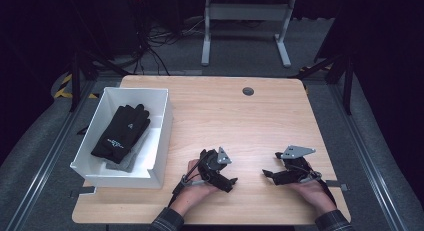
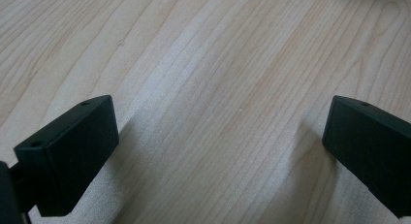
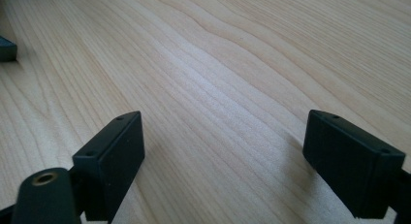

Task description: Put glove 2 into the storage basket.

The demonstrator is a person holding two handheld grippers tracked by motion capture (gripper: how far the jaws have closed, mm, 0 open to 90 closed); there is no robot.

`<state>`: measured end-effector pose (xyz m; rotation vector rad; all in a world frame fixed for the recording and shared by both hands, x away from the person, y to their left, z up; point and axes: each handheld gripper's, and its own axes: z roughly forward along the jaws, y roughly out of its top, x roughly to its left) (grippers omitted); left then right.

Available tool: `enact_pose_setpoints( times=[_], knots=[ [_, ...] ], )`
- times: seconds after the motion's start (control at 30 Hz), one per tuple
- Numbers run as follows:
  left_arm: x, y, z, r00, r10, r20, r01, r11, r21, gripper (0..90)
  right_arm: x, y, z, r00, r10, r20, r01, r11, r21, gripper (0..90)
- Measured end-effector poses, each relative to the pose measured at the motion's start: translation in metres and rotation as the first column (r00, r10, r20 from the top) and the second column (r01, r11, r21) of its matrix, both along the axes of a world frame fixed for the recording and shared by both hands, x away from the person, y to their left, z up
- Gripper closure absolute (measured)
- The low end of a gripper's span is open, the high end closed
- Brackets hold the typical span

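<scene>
My hands rest on the table [image 1: 260, 121], my left gripper [image 1: 231, 183] and right gripper [image 1: 267, 174] both gaping, nothing between; black gloves [image 1: 121, 131] lie in the white box [image 1: 161, 122].

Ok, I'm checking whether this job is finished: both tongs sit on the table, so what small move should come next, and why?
Probably none beyond keeping both hands resting. The left tongs and right tongs are open with nothing between them over bare table, and the black gloves already lie in the white bin.
</scene>
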<state>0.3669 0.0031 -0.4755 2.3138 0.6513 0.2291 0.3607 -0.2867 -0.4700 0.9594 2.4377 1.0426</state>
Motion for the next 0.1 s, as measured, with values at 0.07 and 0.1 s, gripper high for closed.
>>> enact_pose_setpoints(
  times=[0.07,0.1],
  knots=[
    [0.0000,-0.0001,-0.0001,1.0000,-0.002,0.000,0.002,1.0000,-0.001,0.0,0.0000,0.0000,0.0000,1.0000,0.000,0.000,0.000,1.000,0.000,15.2],
    [0.0000,-0.0001,-0.0001,1.0000,-0.002,0.000,0.002,1.0000,-0.001,0.0,0.0000,0.0000,0.0000,1.0000,0.000,0.000,0.000,1.000,0.000,15.2]
  ],
)
